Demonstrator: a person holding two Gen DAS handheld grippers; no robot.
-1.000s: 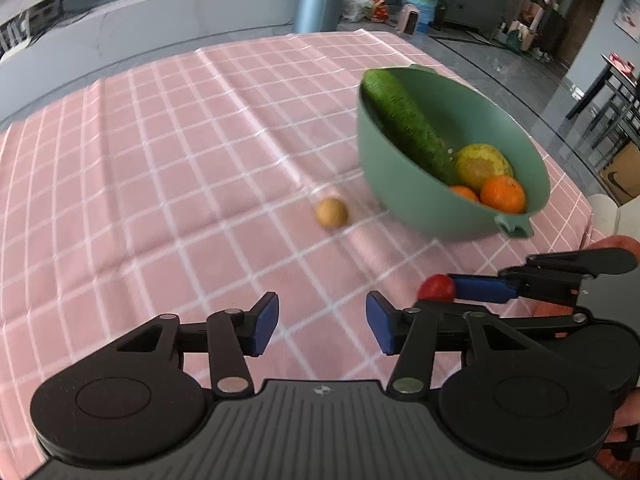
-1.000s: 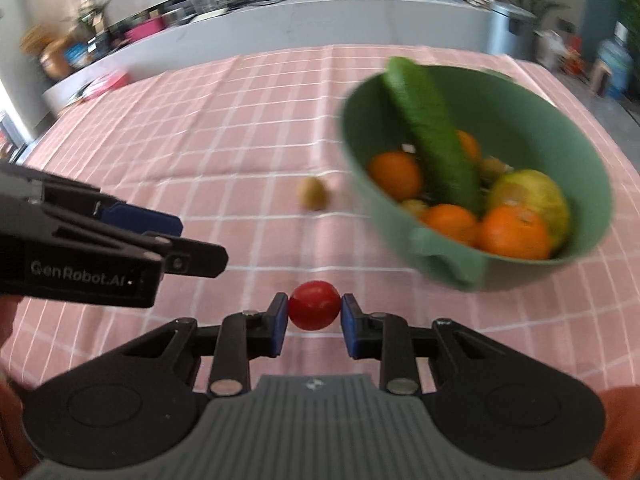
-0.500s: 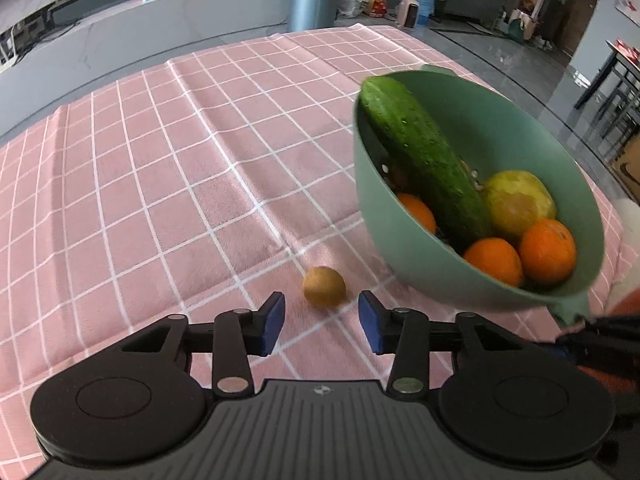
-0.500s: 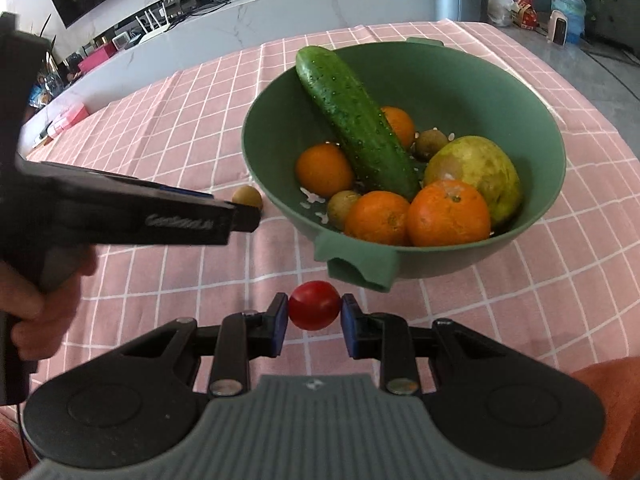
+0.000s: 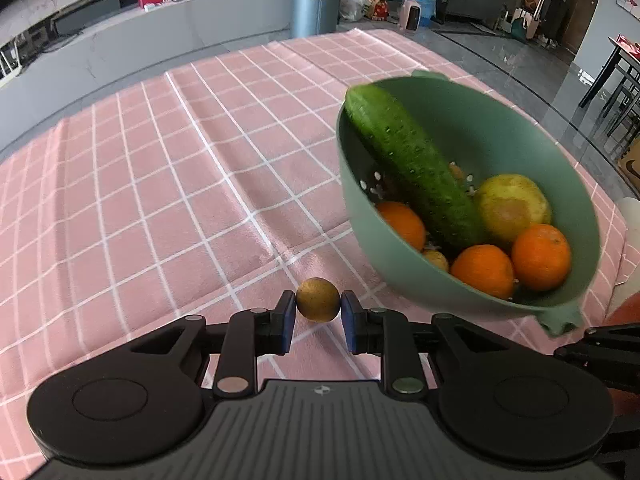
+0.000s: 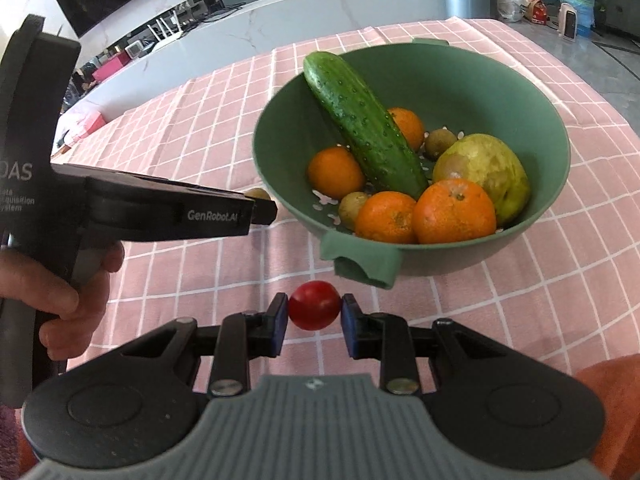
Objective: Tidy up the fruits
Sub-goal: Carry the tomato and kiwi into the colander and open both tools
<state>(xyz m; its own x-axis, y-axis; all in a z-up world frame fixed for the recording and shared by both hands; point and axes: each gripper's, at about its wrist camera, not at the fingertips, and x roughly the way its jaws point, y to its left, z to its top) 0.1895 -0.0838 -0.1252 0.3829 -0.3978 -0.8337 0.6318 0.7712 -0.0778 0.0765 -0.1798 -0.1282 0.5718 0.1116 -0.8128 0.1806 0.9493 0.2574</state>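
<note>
Left gripper (image 5: pixel 318 317) has its two blue pads closed onto the small brown fruit (image 5: pixel 318 299), one pad at each side of its middle, and from my seat it looks like contact on both sides, with the fruit sitting at the very tips, low over the pink checked cloth (image 5: pixel 160 200); whether it is lifted clear of the surface I cannot tell. I judge that fruit to be light and fairly firm with a dull skin, so a squeeze across its widest part should carry it, but being round and held so far forward it could roll out if I tilt. Right gripper (image 6: pixel 315 318) is clamped the same way on the red tomato (image 6: pixel 315 305), pads at its left and right flanks. I expect the tomato to be smooth, slippery and easy to bruise, so I would keep the squeeze gentle and across the equator. The green bowl (image 6: pixel 552 184) stands just ahead of the tomato, its near handle almost above it, and ahead and to the right of the brown fruit. It already holds a cucumber (image 6: pixel 362 124), several oranges (image 6: pixel 454 210), a pear (image 6: pixel 486 172) and a few small brown fruits, so both pieces need a gap to land in.
</note>
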